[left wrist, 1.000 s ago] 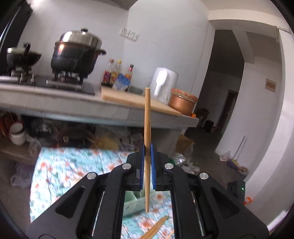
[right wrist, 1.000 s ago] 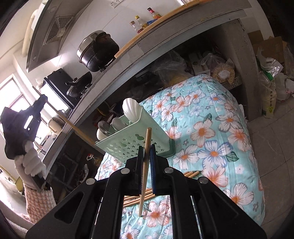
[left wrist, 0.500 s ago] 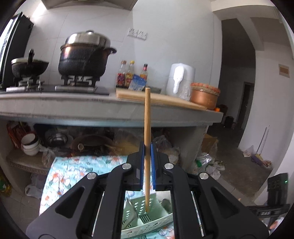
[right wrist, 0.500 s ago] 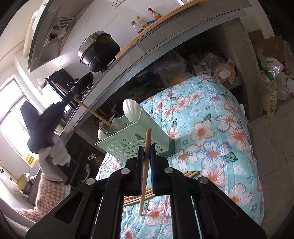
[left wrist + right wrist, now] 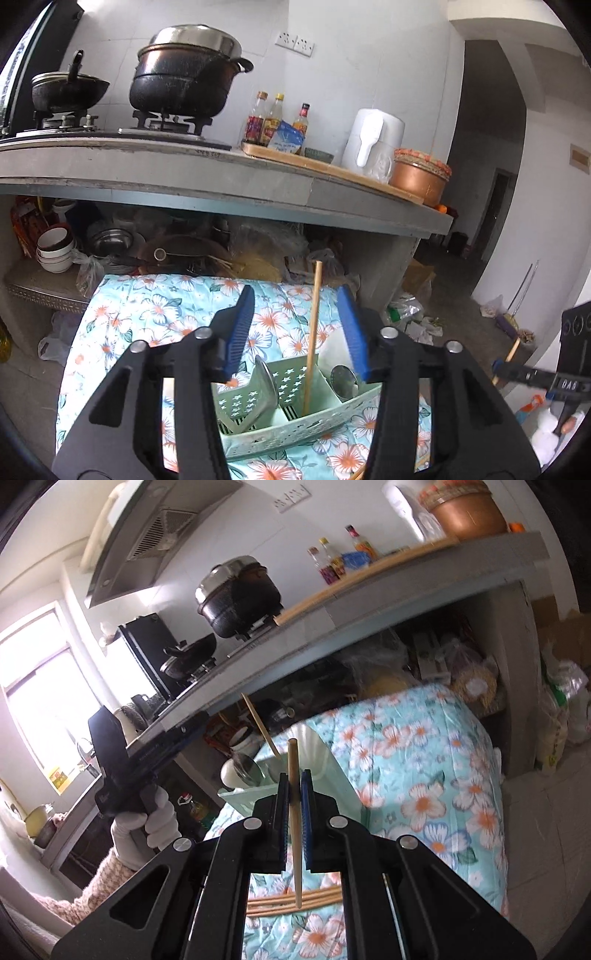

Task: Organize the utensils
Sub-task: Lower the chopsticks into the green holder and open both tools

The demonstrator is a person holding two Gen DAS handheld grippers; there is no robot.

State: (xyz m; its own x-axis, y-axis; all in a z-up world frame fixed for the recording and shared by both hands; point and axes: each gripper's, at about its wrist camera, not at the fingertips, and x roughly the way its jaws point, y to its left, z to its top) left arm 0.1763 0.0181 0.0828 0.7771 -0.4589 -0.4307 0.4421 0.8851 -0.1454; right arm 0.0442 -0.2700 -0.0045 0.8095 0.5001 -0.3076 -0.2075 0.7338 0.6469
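Chopstick released into the green caddy

Jaws of our left gripper (image 5: pixel 297 332) are opening, and the wooden chopstick (image 5: pixel 312 339) they pinched half a second ago now stands free between the blue pads, touching neither. Its lower end sits in the middle compartment of the green utensil caddy (image 5: pixel 295 421), and it leans a little, top toward the counter. Earlier the stick hung clamped above the caddy; now we have dropped lower and the caddy fills the bottom of our left view, with a metal ladle (image 5: pixel 266 384) in the compartment to its left and a spoon bowl (image 5: pixel 343 376) to its right.

Our right gripper (image 5: pixel 294 805) stays shut on a second chopstick (image 5: pixel 295 834), held nearly upright, as it was a second ago. Since then it has lifted, so the loose chopsticks (image 5: pixel 295 901) on the floral cloth (image 5: pixel 424 775) lie lower in its view. From there we see our left gloved hand (image 5: pixel 147 819) holding the left tool just beside the caddy.
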